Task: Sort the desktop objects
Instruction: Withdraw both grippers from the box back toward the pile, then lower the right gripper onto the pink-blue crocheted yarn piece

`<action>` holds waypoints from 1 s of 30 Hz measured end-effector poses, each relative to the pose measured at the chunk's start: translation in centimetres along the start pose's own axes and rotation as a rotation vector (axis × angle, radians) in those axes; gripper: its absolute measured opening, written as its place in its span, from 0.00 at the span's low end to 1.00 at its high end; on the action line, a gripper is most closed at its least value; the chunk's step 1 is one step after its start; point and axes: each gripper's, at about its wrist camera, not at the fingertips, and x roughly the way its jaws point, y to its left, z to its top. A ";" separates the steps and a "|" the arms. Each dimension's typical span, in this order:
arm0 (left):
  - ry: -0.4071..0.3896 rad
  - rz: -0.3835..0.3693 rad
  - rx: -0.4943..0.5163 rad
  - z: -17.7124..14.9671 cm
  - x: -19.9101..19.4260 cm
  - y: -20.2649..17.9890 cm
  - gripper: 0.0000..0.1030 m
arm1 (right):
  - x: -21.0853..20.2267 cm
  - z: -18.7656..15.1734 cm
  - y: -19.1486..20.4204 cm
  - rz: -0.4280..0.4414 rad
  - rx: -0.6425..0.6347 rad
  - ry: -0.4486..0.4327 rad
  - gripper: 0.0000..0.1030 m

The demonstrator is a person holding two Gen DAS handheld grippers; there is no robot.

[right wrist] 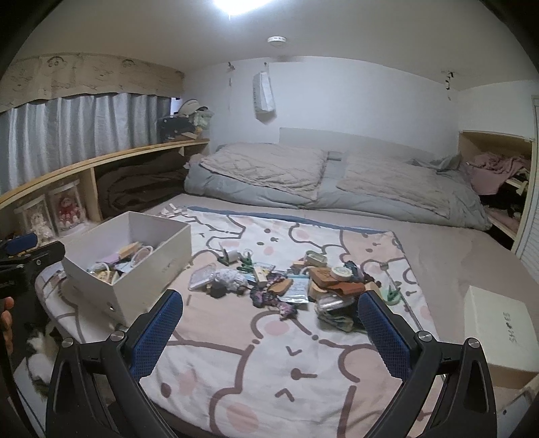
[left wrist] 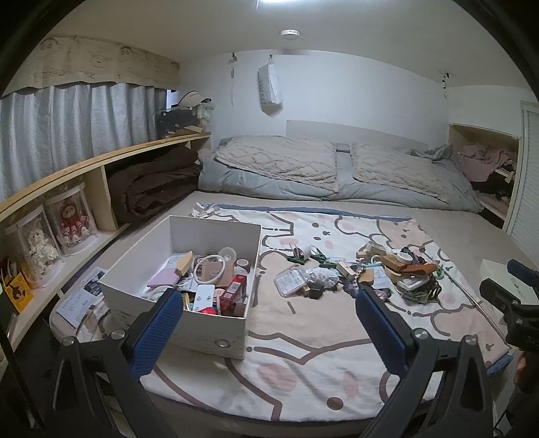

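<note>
I hold my left gripper [left wrist: 269,303] spread and empty near the white box [left wrist: 188,323] at left. Loose clutter [right wrist: 286,283] lies mid-blanket. My right gripper [right wrist: 269,303], also spread, should pinch 1 item cleanly.

Light source: ceiling lamp [right wrist: 235,5], overhead, far beyond the jaws; blown-out glare.
Brightness: dim, cool, even.
Shadows: soft, faint, beside the box [left wrist: 188,300].
Distortion: strong fisheye; shelf [left wrist: 101,158] bows, black corners.
Blur: blanket [right wrist: 269,370] between the jaws slightly smeared; grainy throughout.
</note>
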 end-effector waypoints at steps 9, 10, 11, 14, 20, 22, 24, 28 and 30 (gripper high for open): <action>0.019 -0.025 -0.009 -0.4 2.0 -1.0 1.00 | 1.5 -0.9 -1.4 -0.032 0.018 0.024 1.00; 0.021 -0.028 -0.011 -0.5 2.3 -1.1 1.00 | 1.7 -1.0 -1.5 -0.033 0.018 0.028 1.00; 0.024 -0.031 -0.012 -0.6 2.6 -1.3 1.00 | 1.9 -1.1 -1.6 -0.033 0.019 0.031 1.00; 0.037 -0.039 -0.011 -0.7 3.6 -1.5 1.00 | 2.7 -1.5 -2.0 -0.040 0.024 0.044 1.00; 0.070 -0.062 -0.007 -1.1 6.0 -2.1 1.00 | 4.5 -2.1 -2.7 -0.047 0.035 0.077 1.00; 0.091 -0.076 0.004 -1.4 7.1 -2.5 1.00 | 5.2 -2.4 -3.0 -0.039 0.047 0.096 1.00; 0.104 -0.079 0.016 -1.5 7.9 -2.9 1.00 | 6.0 -2.7 -3.2 -0.033 0.060 0.113 1.00; 0.126 -0.095 0.043 -1.9 9.7 -3.8 1.00 | 7.7 -3.4 -3.4 -0.038 0.070 0.144 1.00; 0.136 -0.104 0.048 -2.2 10.5 -4.1 1.00 | 8.6 -3.8 -3.6 -0.046 0.075 0.162 1.00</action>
